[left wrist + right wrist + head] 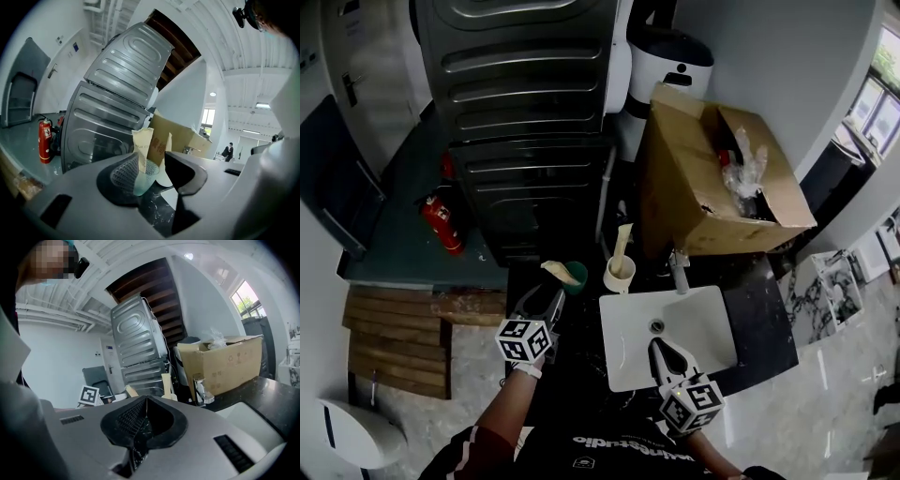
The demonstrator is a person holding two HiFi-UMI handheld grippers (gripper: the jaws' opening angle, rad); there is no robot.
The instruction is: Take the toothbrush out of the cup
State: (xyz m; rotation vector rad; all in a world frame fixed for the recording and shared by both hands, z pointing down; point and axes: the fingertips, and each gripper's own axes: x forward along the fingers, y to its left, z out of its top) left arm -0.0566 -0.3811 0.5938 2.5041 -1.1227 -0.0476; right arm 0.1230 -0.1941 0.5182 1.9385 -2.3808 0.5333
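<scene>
The left tongs [151, 168] stand wide open and touch nothing. The translucent green plastic cup [143, 182], with the cream paper-wrapped toothbrush [141, 144] upright in it, sits in the gap just ahead, while the right tongs [142, 418] are shut and empty over the white ceramic basin [628, 347]. The step in hand appears to be the approach. The next move calls for closing on the wrapper above the rim and lifting straight up, without tipping the cup on the dark marbled counter [764, 328] or knocking the white cup [619, 277] beside it.
</scene>
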